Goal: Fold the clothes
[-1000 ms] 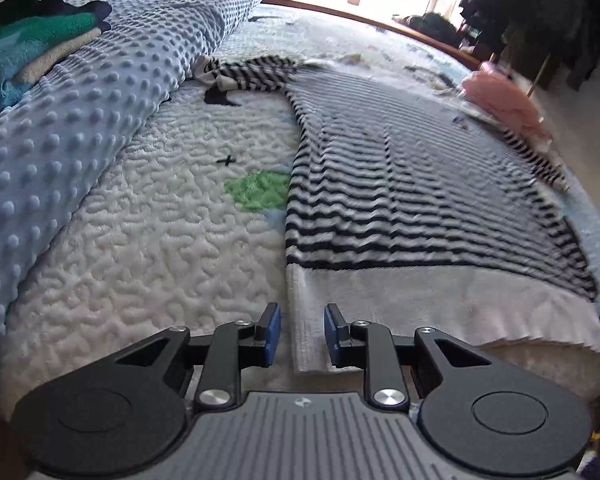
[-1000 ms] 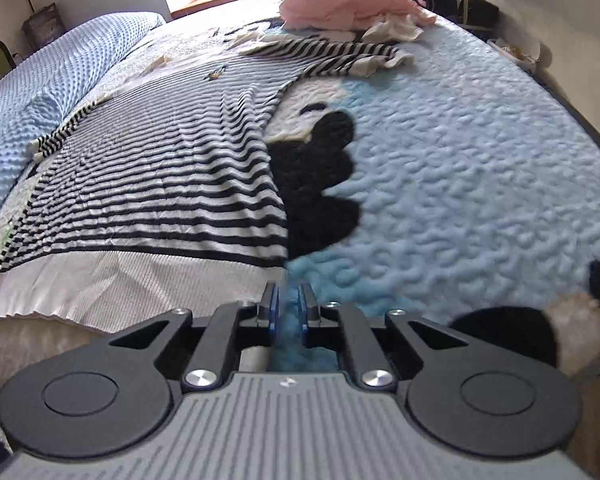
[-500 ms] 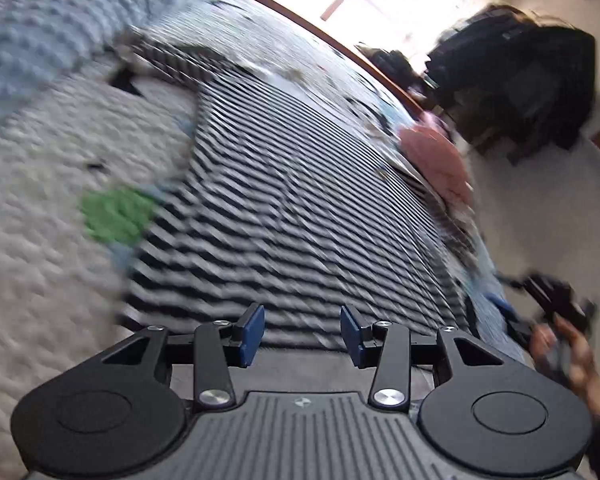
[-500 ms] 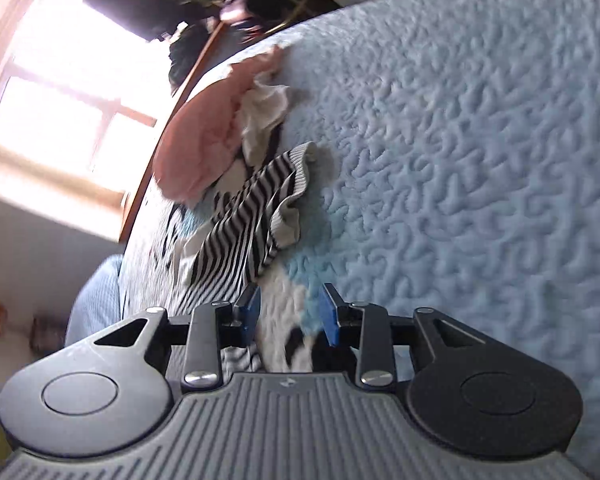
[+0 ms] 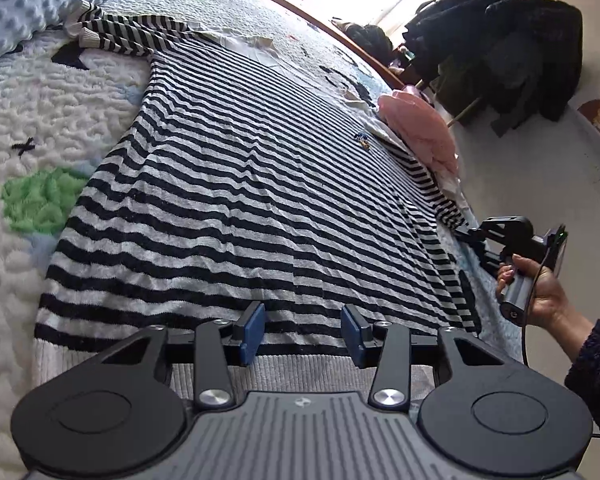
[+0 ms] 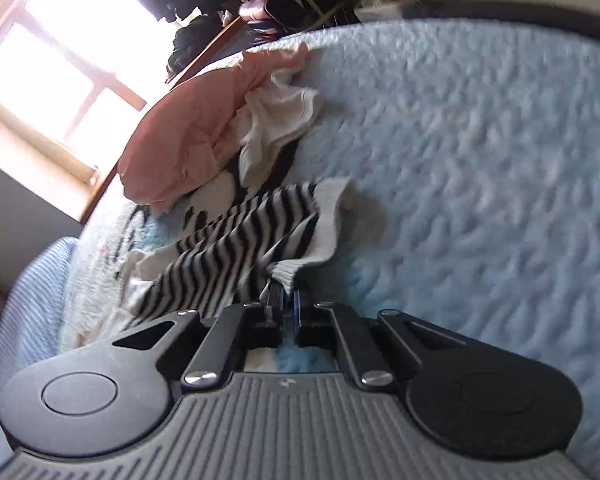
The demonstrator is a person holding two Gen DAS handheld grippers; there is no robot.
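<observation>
- Lying flat on the bed [image 5: 72, 216]: a black-and-white striped sweater [image 5: 260, 200], spread wide over the quilted cover, white ribbed hem nearest to the left camera.
- Hovering just above that hem: the left gripper [image 5: 302, 330], jaws spread wide, blue pads [image 5: 252, 326] apart, holding nothing.
- Reaching toward the far right edge of the sweater, in the left view: the right gripper [image 5: 466, 234], gripped by a hand [image 5: 540, 292] in a dark sleeve.
- Pinching the white cuff of the striped sleeve [image 6: 244, 248], in the right view: the right gripper [image 6: 287, 308], jaws pressed nearly together on the fabric, cuff bunching up just ahead of the fingers.
- Resting beside that sleeve, farther up the bed: a pink garment [image 6: 192, 128], crumpled, touching a white cloth [image 6: 280, 120].
- Folding loosely at the upper left of the sweater, in the left view: the other striped sleeve [image 5: 128, 34], close to a blue dotted blanket [image 5: 40, 4].
- Hanging beyond the bed, near the window: dark coats [image 5: 512, 44].
- Serving as the only holder of things here: the bed, carrying the sweater, the pink garment, the white cloth and the blanket.
</observation>
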